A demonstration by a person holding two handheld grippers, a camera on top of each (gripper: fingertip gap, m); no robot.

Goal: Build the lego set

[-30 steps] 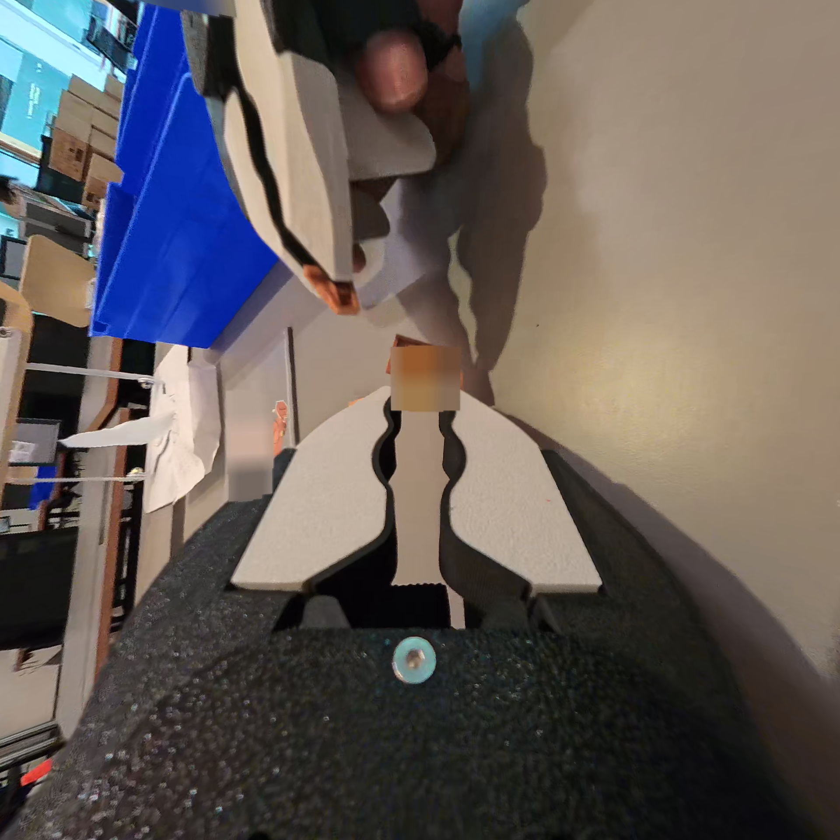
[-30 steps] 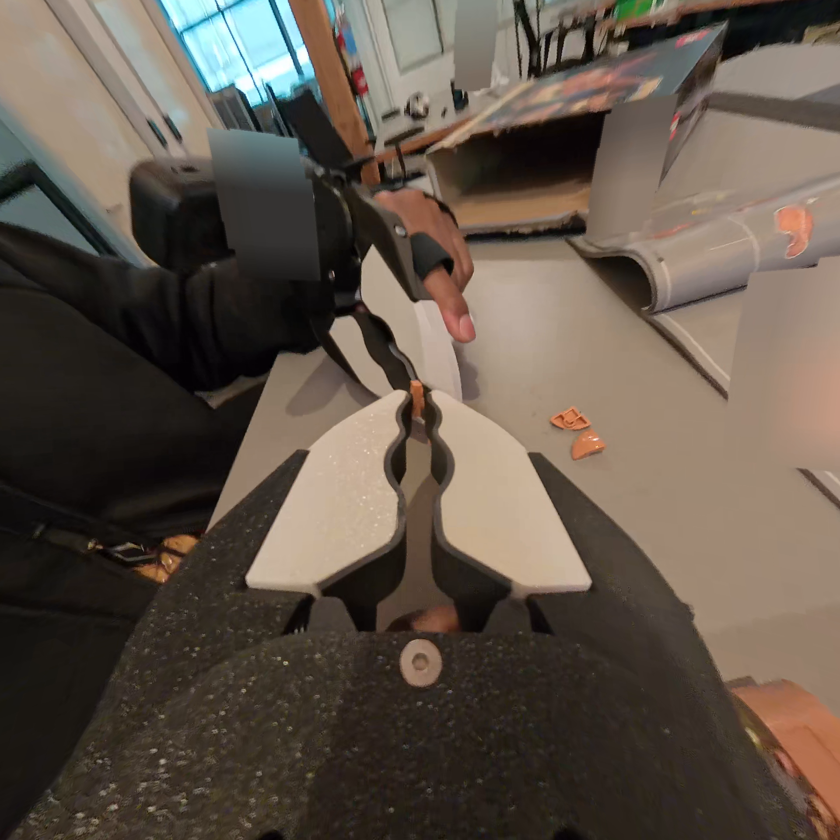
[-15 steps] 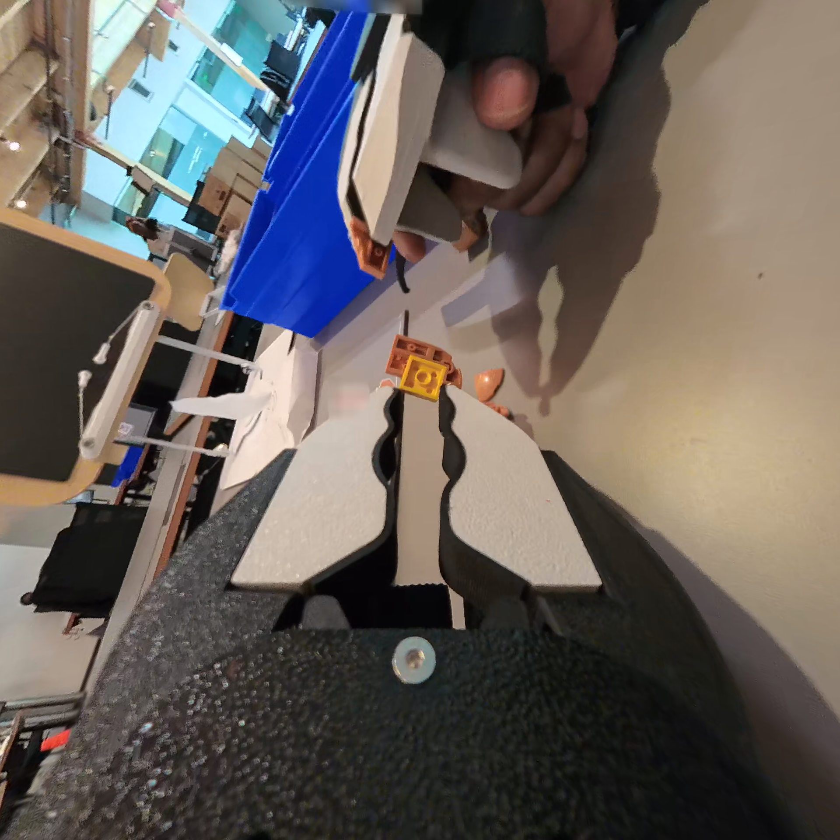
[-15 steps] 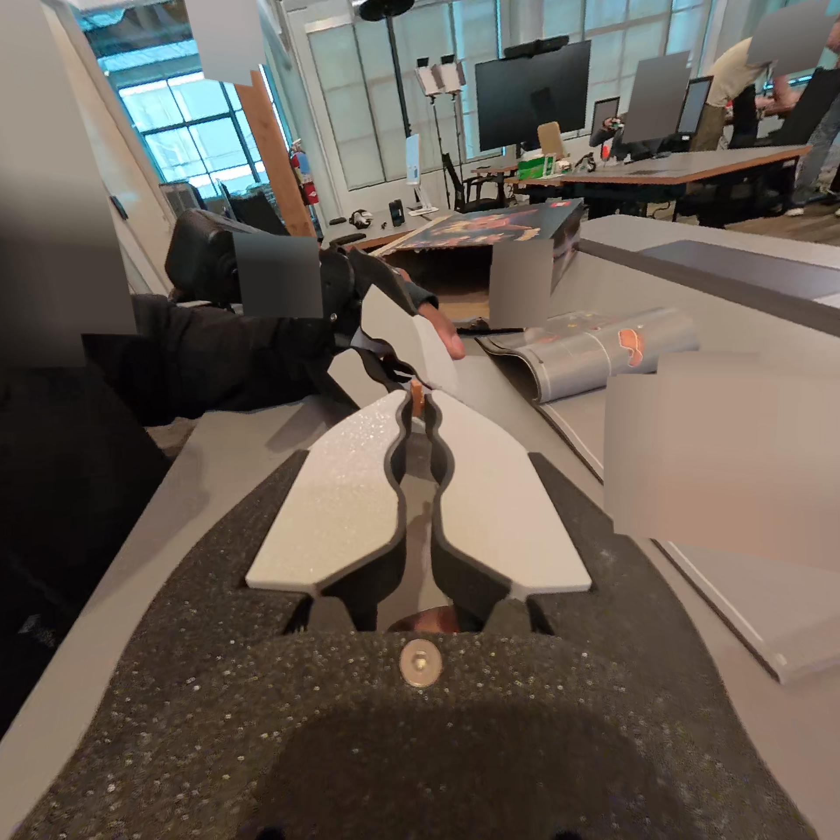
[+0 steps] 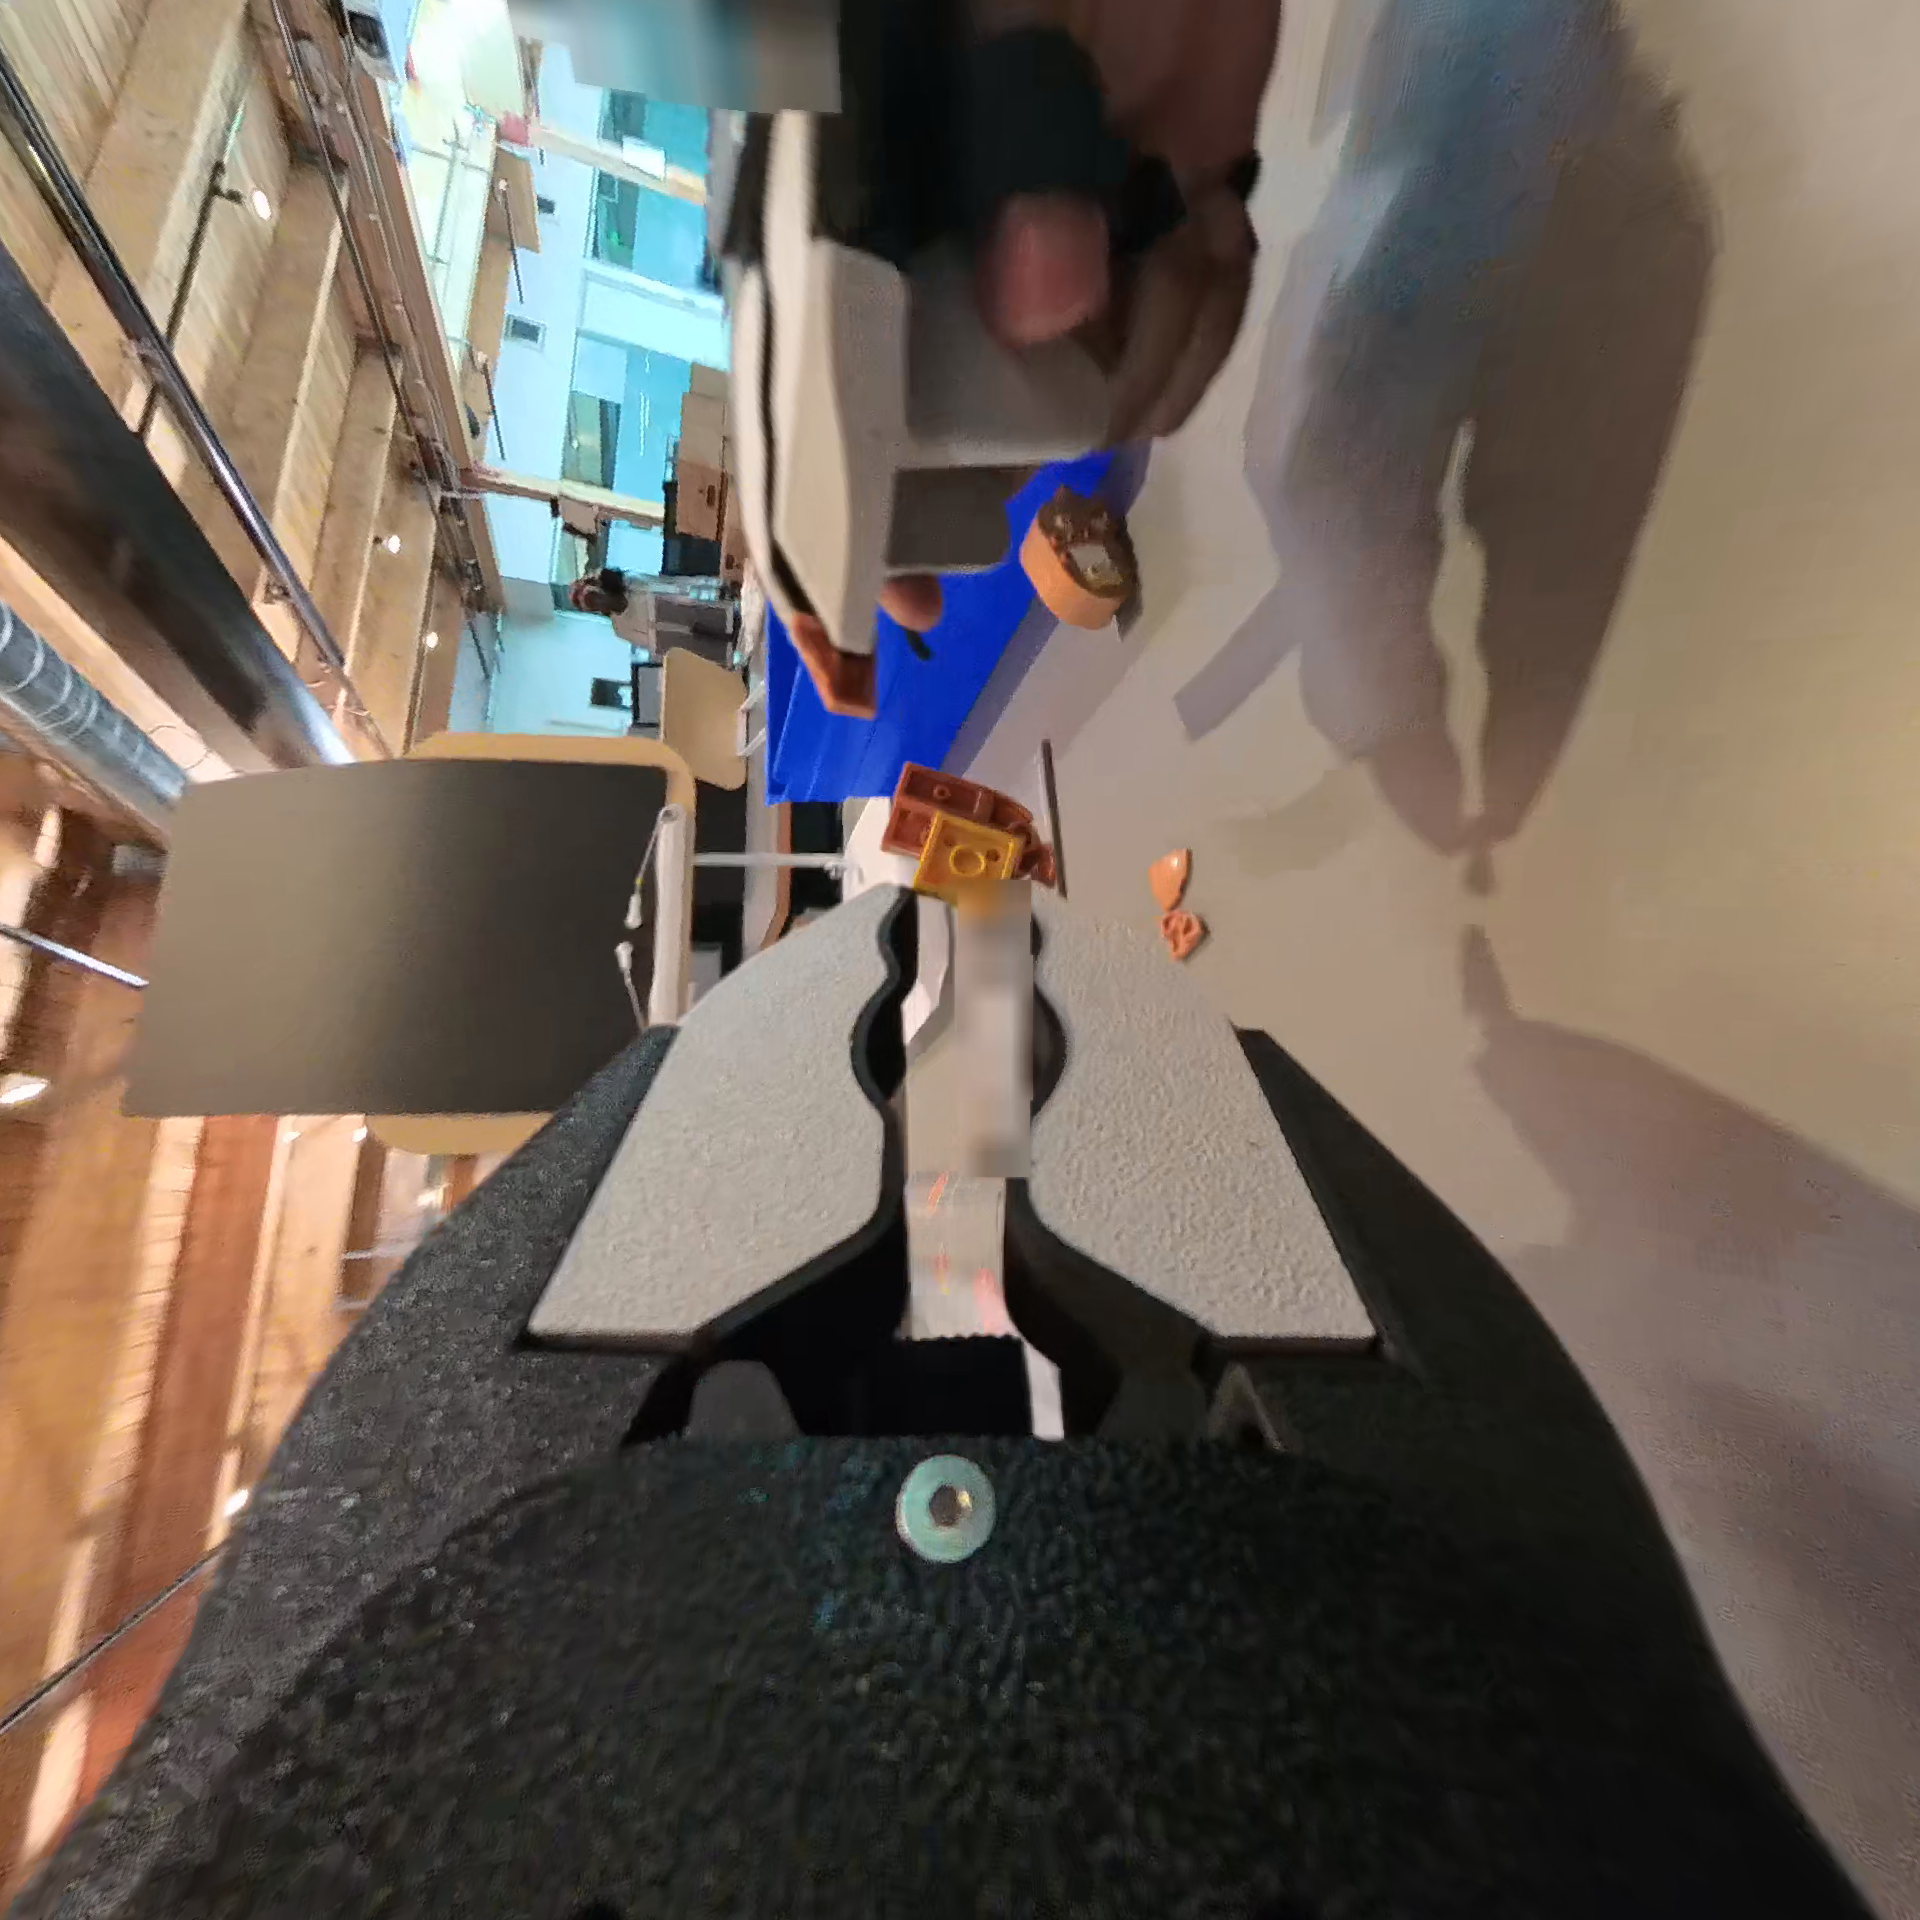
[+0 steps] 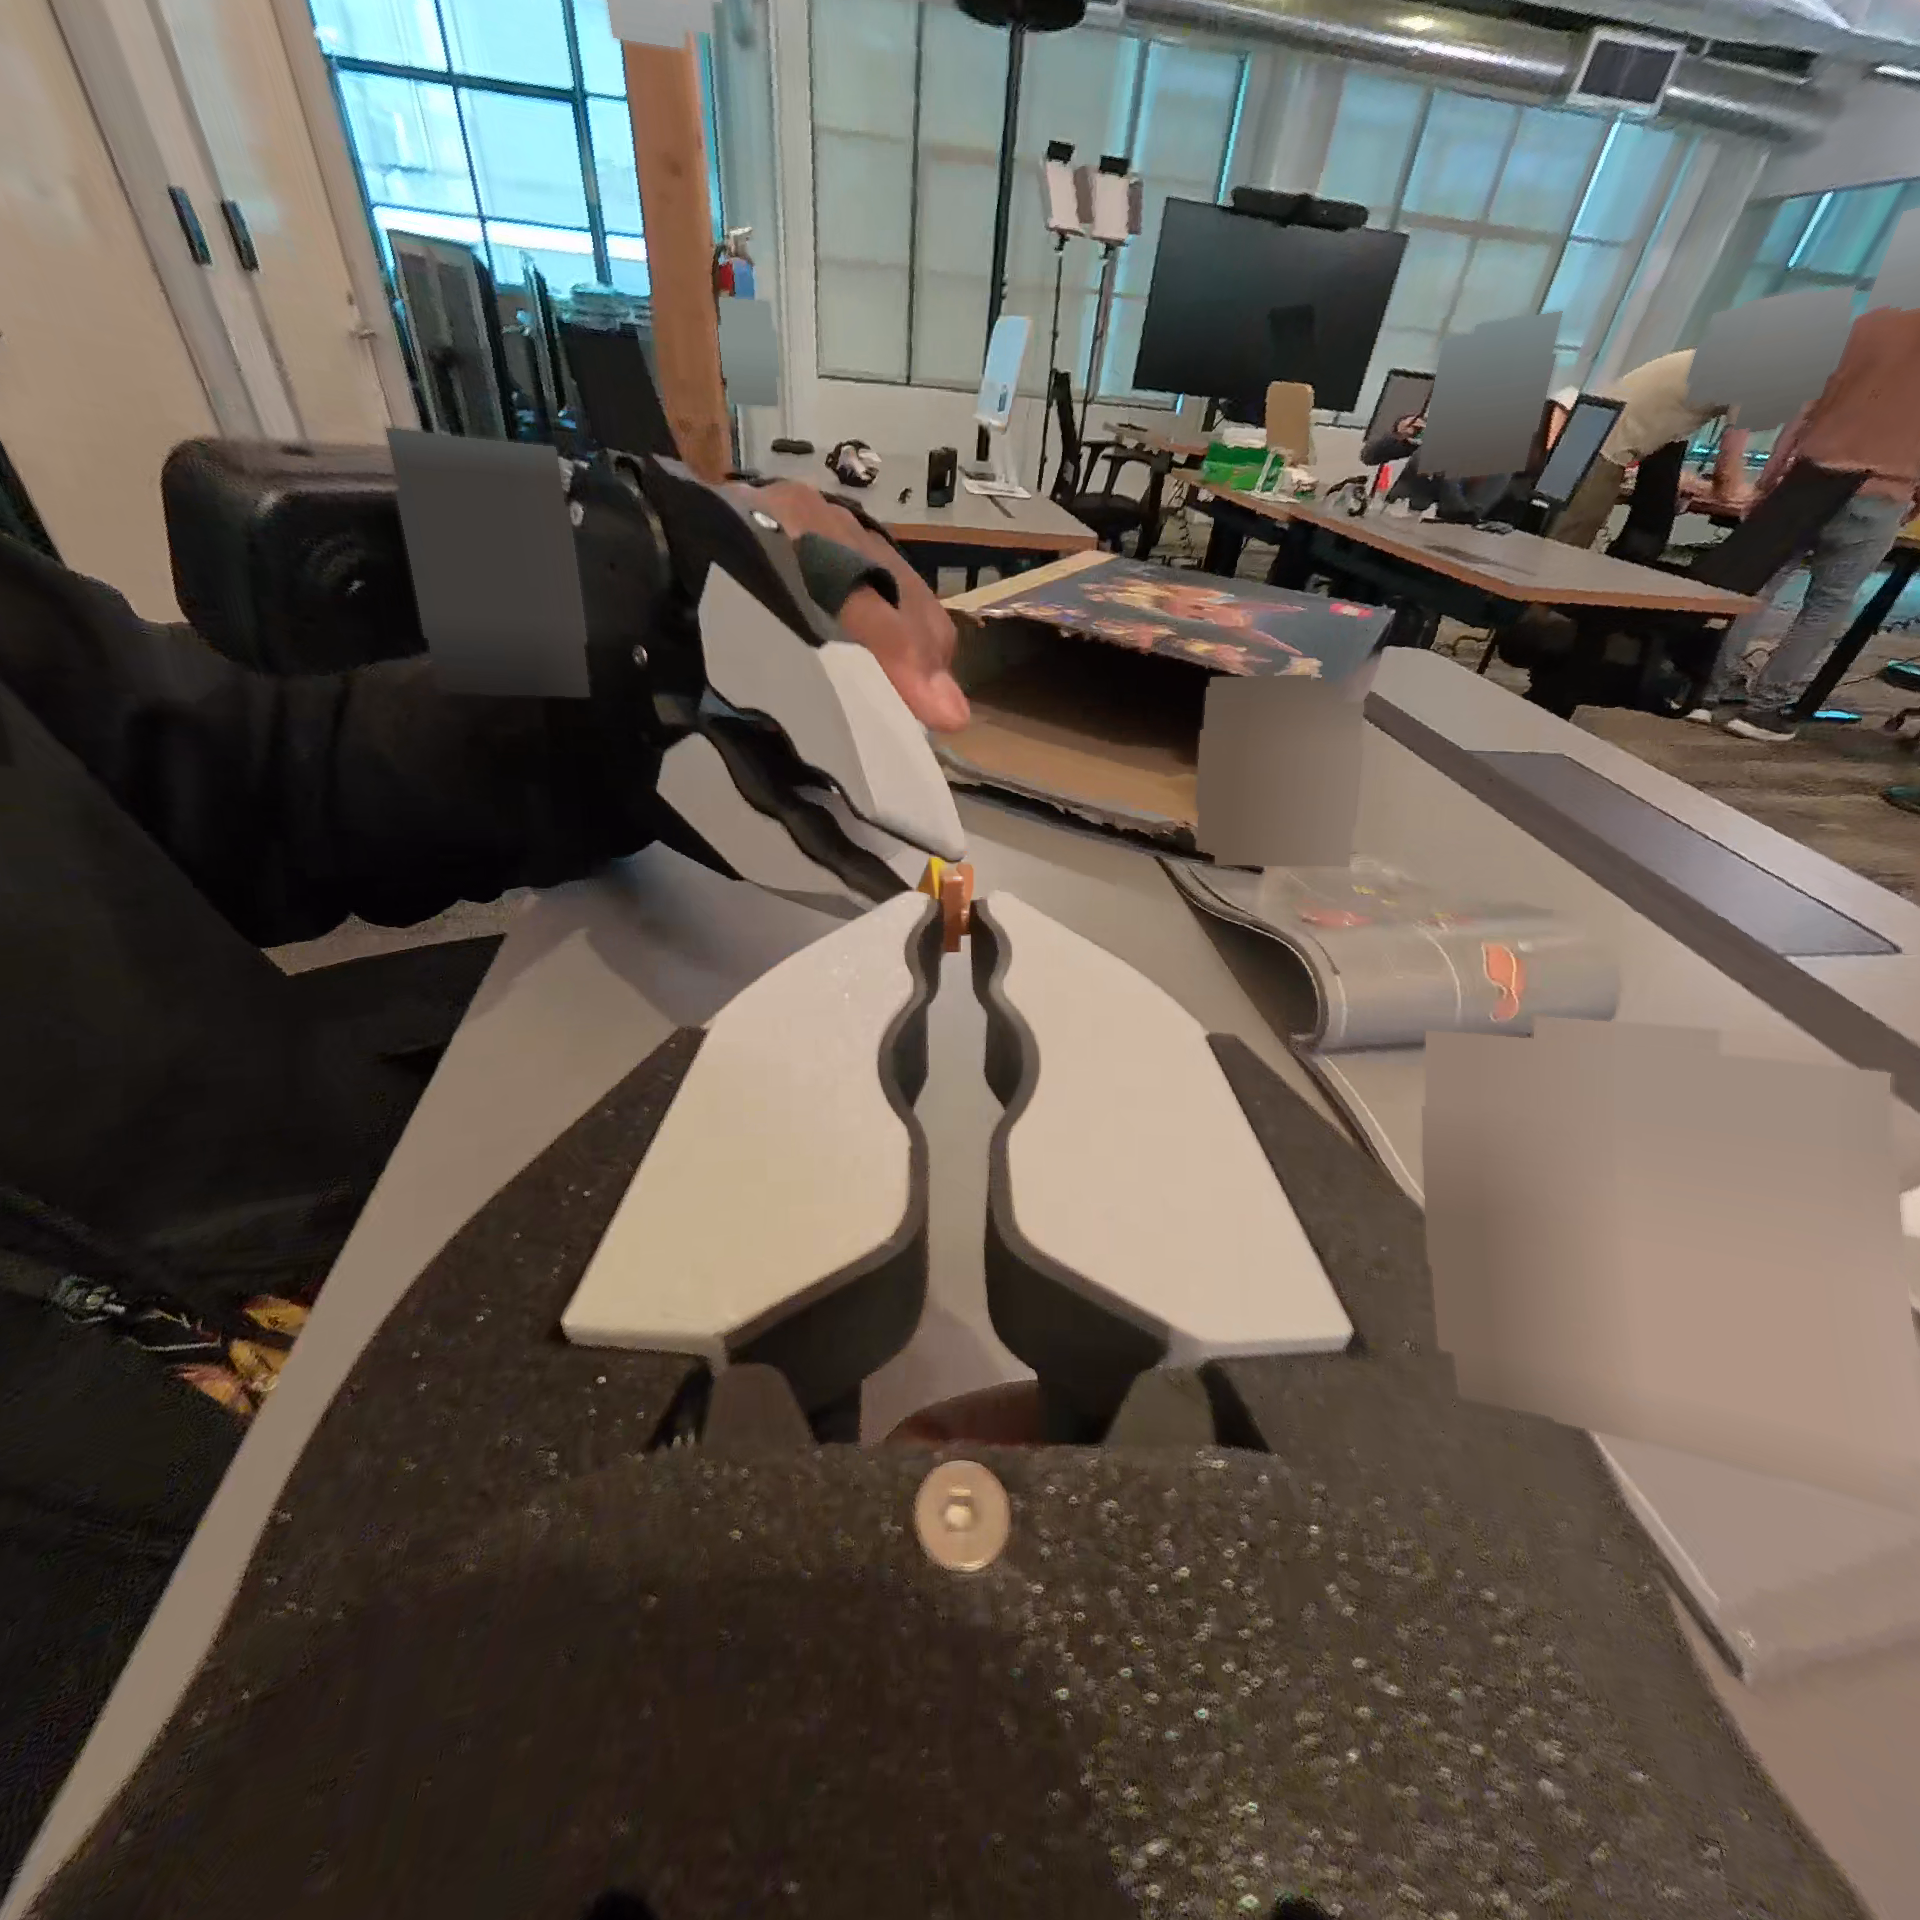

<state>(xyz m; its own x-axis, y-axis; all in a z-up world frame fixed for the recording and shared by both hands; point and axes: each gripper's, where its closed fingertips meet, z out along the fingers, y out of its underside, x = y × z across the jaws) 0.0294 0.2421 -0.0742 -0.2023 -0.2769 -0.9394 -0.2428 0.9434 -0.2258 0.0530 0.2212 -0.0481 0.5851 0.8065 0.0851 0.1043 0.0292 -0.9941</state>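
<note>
Left wrist view: the left gripper (image 5: 971,899) has its fingers a narrow way apart, clamped on a yellow brick (image 5: 966,854) joined to a larger brown brick piece (image 5: 951,821); a blurred patch covers part of the gap. Above, the right gripper (image 5: 831,665), held in a hand (image 5: 1132,260), pinches a small brown brick (image 5: 836,675) at its tips. A blue bin (image 5: 883,717) lies behind it, and a round tan part (image 5: 1081,571) sits beside it. Two small orange pieces (image 5: 1174,904) lie on the grey table (image 5: 1558,623), near the left gripper's tips. Half a second ago the right gripper sat farther from the camera and the tan part was out of view.

Right wrist view: the right gripper (image 6: 956,914) is nearly closed, its pads pressing a thin brown brick (image 6: 956,904) held on edge. The left gripper's fingers (image 6: 883,758) stand in front, its yellow brick (image 6: 935,871) touching or just beside the brown one. An open cardboard box (image 6: 1101,717) and a booklet (image 6: 1434,966) lie beyond. The left gripper has come closer than before.
</note>
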